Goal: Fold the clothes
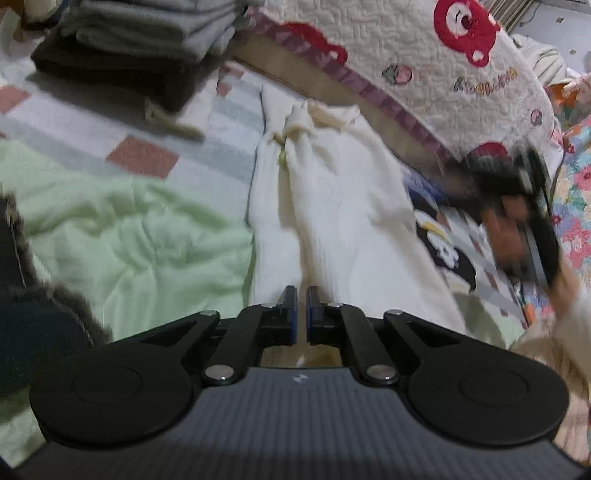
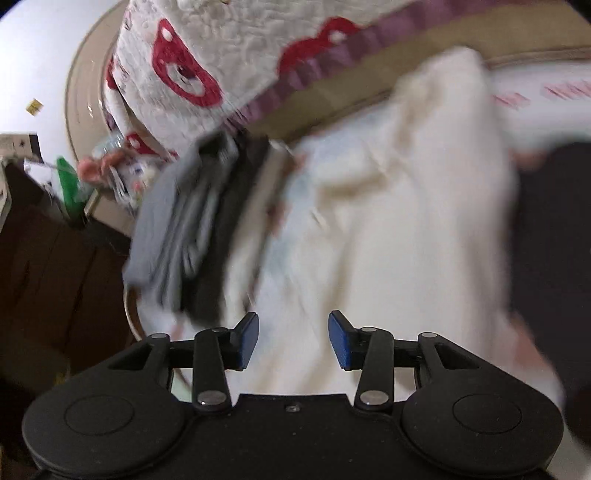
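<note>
A cream knit garment [image 1: 343, 206] lies lengthwise on the bed, its narrow bunched end far from me. My left gripper [image 1: 301, 306] sits at its near end with the jaws almost together, and a raised fold of the cloth runs straight into the pads. In the right wrist view the same cream garment [image 2: 406, 221] fills the middle, blurred. My right gripper [image 2: 293, 339] hovers over it, open, with nothing between the blue pads [image 2: 247, 341]. The right gripper also shows in the left wrist view as a dark blur in a hand [image 1: 524, 218] at the garment's right.
A stack of folded grey and dark clothes [image 1: 140, 33] stands at the far left, also the stack [image 2: 192, 229]. A pale green blanket [image 1: 129, 229] lies left of the garment. A quilt with red bears [image 1: 424, 74] rises behind. A dark fur-edged item [image 1: 33, 314] is near left.
</note>
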The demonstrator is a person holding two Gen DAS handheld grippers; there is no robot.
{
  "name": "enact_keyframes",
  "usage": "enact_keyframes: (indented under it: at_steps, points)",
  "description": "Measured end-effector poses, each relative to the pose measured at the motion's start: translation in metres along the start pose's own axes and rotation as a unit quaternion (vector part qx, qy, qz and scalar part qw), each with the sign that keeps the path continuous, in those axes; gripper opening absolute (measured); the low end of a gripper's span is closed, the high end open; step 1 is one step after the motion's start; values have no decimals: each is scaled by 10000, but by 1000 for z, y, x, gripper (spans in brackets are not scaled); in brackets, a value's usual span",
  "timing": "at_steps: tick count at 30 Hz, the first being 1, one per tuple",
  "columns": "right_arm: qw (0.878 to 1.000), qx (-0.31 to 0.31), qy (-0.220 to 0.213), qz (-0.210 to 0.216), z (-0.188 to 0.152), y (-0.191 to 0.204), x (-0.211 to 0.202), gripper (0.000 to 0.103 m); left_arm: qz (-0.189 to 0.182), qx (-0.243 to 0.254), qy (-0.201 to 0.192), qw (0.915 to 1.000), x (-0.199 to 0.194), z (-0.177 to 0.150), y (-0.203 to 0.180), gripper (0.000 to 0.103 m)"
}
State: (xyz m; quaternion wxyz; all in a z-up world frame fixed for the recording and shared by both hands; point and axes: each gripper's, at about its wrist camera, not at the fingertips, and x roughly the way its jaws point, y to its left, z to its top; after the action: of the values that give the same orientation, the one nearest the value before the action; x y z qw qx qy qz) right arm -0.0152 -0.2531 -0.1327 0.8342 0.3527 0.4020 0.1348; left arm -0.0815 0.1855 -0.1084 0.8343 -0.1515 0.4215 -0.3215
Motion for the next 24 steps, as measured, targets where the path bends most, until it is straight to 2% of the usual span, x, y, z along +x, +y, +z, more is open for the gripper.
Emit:
enact_keyframes:
  at_steps: [2,4,6,7,9,10,12,14,16,17,19,22,24]
  points:
    - [9995,-150,79,-259,-33,-7,-22,48,56,53,-108,9999,-5,8,-5,8]
    - [9984,-209,170,-492,-64,-14,-39,48,93,168,-128,9997,-6,15,-12,16]
    - [9978,-68,239,-620,-89,-19,-46,49,107,295,-63,9995,-5,20,-20,31]
    - [9976,45,243,-643,-99,-20,-49,50,111,370,-1,9993,-4,21,-25,34]
    - [9974,-61,345,-635,-113,-12,-49,50,135,476,86,9987,0,22,-33,42]
    - [9964,-305,379,-699,-116,-2,-48,50,133,495,139,9986,3,22,-36,43]
    - [9925,-791,394,-848,-121,17,-49,50,128,523,285,9981,10,21,-41,52]
    - [9911,-1002,538,-689,-125,31,-52,50,167,626,465,9968,18,17,-46,54]
    - [9870,-1304,729,-599,-133,45,-54,50,248,762,636,9947,26,13,-51,62]
    - [9826,-1530,850,-616,-139,54,-54,50,357,851,731,9930,29,10,-52,67]
    - [9696,-2055,1096,-743,-154,70,-54,50,553,1027,900,9891,35,5,-55,67]
    - [9341,-3083,1231,-1314,-183,93,-50,55,608,1230,916,9863,36,0,-59,70]
    - [9044,-3652,1286,-1792,-200,102,-45,57,626,1356,913,9846,33,-2,-61,69]
